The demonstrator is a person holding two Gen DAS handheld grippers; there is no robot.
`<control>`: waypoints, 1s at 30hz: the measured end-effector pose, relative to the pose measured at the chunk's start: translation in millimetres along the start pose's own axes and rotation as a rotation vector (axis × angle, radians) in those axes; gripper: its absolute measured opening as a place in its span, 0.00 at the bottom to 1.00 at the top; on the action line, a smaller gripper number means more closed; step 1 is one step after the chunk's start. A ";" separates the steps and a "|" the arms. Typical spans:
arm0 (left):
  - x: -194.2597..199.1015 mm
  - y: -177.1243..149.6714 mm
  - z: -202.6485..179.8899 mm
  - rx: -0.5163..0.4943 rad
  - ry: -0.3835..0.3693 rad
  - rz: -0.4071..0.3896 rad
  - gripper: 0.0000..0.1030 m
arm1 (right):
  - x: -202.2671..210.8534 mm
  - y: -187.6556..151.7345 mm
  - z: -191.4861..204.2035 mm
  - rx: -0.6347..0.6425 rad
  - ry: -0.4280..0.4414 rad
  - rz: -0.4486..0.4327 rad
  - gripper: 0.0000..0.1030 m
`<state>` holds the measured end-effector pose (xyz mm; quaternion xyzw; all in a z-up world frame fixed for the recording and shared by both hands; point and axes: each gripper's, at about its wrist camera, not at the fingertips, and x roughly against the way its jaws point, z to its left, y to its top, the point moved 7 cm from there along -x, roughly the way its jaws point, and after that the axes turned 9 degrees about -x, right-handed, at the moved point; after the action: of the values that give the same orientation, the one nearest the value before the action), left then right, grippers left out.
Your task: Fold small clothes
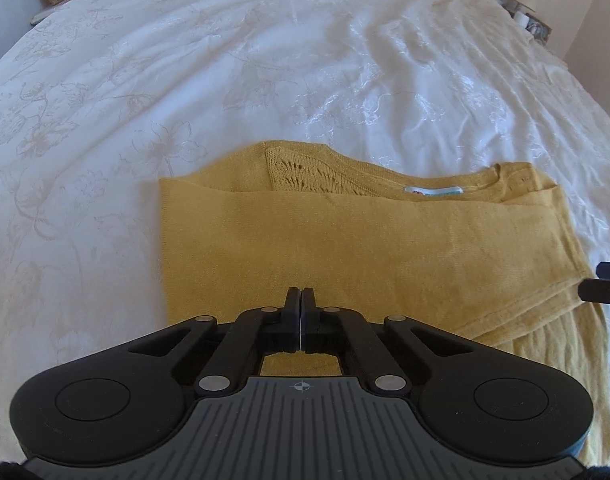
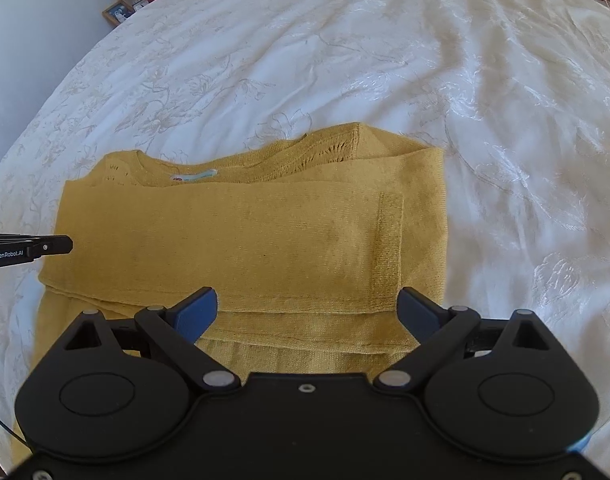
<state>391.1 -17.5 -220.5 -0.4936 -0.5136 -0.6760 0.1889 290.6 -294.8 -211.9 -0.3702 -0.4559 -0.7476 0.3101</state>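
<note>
Sweater [image 1: 345, 240] in mustard yellow lies partly folded on a white bedspread [image 1: 185, 80], with the sleeves laid across the body and the neck label [image 1: 433, 191] showing at the far edge. Left gripper [image 1: 301, 296] hangs over its near part with the jaws pressed together, nothing between them. Right gripper [image 2: 309, 308] stands with jaws wide apart above the near folded edge, holding nothing.

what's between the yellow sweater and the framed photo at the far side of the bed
Only bare white bedspread lies between the yellow sweater and the framed photo, seen in the right wrist view.
</note>
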 end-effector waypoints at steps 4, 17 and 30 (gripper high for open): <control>33.5 -13.3 8.3 0.066 0.015 -0.024 0.00 | 8.5 -5.6 4.2 0.006 0.014 -0.003 0.94; 118.7 -123.3 39.8 0.240 0.172 0.051 0.00 | 50.3 -49.7 10.7 0.009 0.053 -0.003 0.94; 170.5 -225.7 25.6 0.332 0.246 0.084 0.00 | 97.7 -141.6 -5.7 0.018 0.065 0.068 0.94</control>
<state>155.9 138.6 -188.7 -0.3903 -0.5698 -0.6290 0.3569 123.5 -256.7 -195.9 -0.3582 -0.4395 -0.7441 0.3534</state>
